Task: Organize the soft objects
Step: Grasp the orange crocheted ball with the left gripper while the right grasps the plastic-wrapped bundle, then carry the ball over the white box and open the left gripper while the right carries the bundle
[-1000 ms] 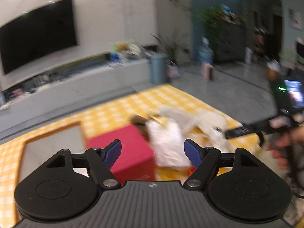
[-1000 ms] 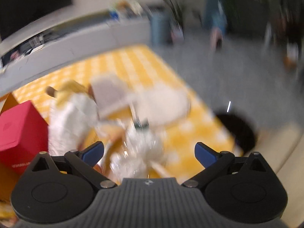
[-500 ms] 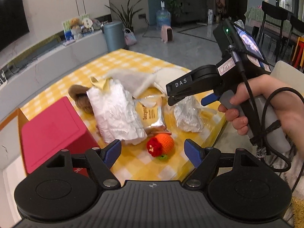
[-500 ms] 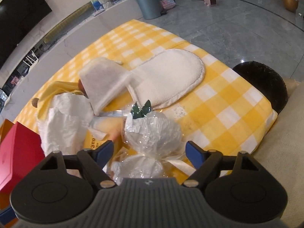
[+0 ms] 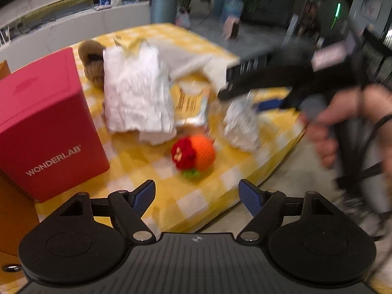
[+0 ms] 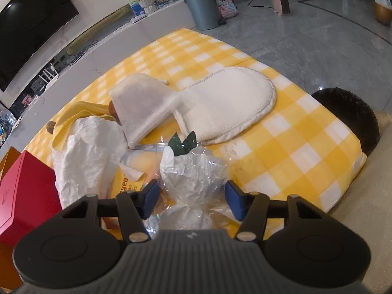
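Observation:
Soft things lie on a yellow checked cloth. A clear crinkly wrapped bundle with green leaves sits between the fingers of my open right gripper; contact is unclear. Behind it lie a white fleecy slipper, a crumpled white bag and a yellow snack packet. In the left wrist view my left gripper is open and empty, just in front of an orange and red knitted toy. The bundle, bag and a brown plush lie beyond it.
A red WONDERLAB box stands at the left on the cloth, with an orange box beside it. The right hand-held gripper crosses the left wrist view. A black round stool stands off the cloth's right edge.
Both grippers have dropped toward the cloth. The right gripper's fingers have narrowed around the clear wrapped bundle. The left gripper has come closer to the knitted toy.

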`<control>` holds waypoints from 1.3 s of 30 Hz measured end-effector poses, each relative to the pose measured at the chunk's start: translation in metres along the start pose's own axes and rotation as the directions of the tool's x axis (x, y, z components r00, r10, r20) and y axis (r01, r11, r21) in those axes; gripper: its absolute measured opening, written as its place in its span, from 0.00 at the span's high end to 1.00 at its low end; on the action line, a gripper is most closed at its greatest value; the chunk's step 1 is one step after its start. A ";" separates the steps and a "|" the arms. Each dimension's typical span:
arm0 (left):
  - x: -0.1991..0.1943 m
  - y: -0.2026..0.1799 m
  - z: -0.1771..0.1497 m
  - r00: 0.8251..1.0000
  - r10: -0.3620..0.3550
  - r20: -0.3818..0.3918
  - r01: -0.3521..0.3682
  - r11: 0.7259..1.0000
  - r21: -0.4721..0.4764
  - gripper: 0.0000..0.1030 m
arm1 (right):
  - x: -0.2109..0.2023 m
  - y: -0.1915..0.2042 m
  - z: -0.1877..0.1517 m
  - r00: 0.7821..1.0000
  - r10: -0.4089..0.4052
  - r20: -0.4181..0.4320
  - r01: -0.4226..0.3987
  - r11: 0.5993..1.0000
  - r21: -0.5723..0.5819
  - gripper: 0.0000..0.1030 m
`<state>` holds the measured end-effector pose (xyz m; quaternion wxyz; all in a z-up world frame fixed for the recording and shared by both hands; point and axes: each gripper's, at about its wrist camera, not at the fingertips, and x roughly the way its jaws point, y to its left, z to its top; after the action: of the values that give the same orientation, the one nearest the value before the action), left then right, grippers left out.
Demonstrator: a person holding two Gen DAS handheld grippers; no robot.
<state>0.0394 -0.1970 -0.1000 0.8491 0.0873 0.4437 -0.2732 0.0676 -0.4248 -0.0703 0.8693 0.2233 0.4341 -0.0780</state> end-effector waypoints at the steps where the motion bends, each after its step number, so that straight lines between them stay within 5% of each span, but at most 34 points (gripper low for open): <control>1: 0.004 -0.005 0.000 1.000 0.026 0.004 -0.026 0.999 0.027 0.12 | 0.000 0.000 0.000 1.000 -0.003 0.000 0.003 1.000 -0.002 0.44; 11: 0.027 -0.032 0.013 0.991 0.090 0.095 -0.101 0.988 0.120 0.12 | -0.008 0.002 -0.001 1.000 0.017 0.018 -0.016 0.999 -0.027 0.45; 14: 0.032 -0.031 0.019 0.987 0.126 0.101 -0.138 0.983 0.124 0.28 | -0.009 0.001 -0.001 1.000 0.012 0.015 -0.012 1.000 -0.027 0.45; 15: 0.032 -0.029 0.020 0.985 0.141 0.103 -0.152 0.983 0.108 0.43 | -0.010 0.001 0.000 1.000 0.011 0.016 -0.011 1.000 -0.026 0.45; 20: 0.029 -0.012 0.026 0.996 0.075 0.057 -0.078 0.996 0.048 0.47 | -0.015 0.002 0.001 0.999 0.022 0.031 -0.020 0.999 -0.043 0.46; 28: -0.005 0.010 0.021 0.999 -0.023 -0.043 0.023 1.000 0.009 0.48 | -0.039 -0.001 -0.008 0.993 0.118 0.017 -0.117 0.992 -0.049 0.46; 35: -0.061 0.016 0.032 0.999 -0.049 0.016 0.048 0.999 0.023 0.48 | -0.060 -0.012 -0.009 0.981 0.182 0.065 -0.182 0.983 -0.011 0.46; 39: -0.104 0.027 0.043 0.996 0.006 0.089 -0.007 1.000 0.006 0.48 | -0.063 -0.016 -0.009 0.975 0.211 0.074 -0.212 0.977 0.012 0.46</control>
<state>0.0369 -0.1507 0.0055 0.8686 0.0791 0.4045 -0.2752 0.0174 -0.4380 -0.0304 0.8855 0.2737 0.3753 0.0026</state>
